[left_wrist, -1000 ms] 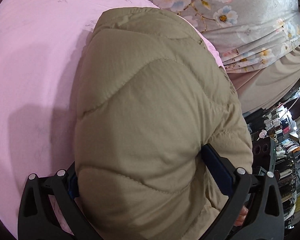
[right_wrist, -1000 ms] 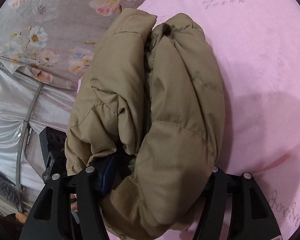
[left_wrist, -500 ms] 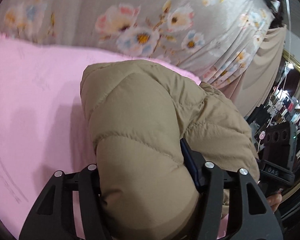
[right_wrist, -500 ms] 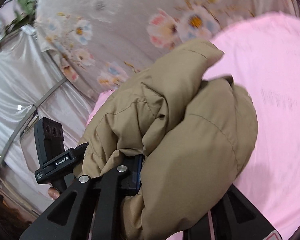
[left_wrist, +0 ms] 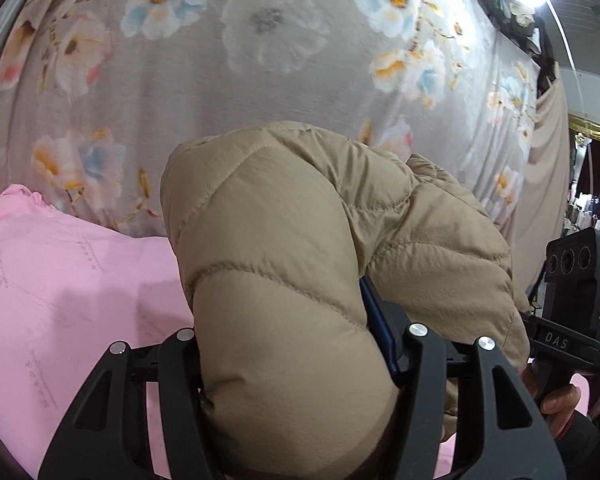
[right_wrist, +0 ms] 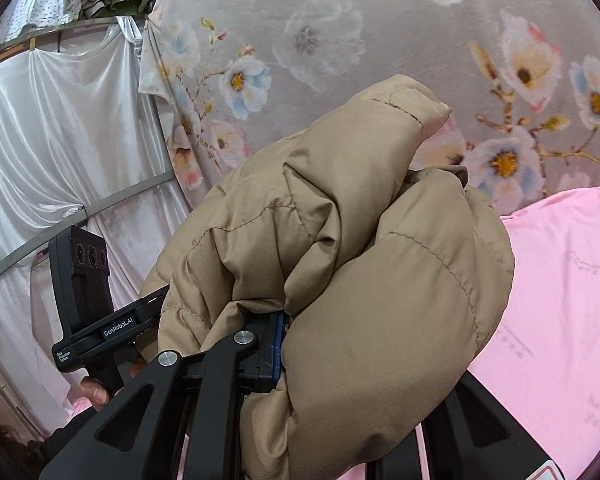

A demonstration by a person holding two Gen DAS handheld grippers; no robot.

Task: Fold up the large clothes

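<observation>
Clamping tan puffer jacket (left_wrist: pixel 284 280): left tongs (left_wrist: pixel 296 364) and right tongs (right_wrist: pixel 340 360) (white satin drape (right_wrist: pixel 60 120) only in right view).

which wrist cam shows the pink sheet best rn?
Left wrist: the pink sheet fills the lower left with its ruffled edge and faint printed marks visible. Right wrist shows only a strip of it at right, behind the tan puffer jacket.
</observation>
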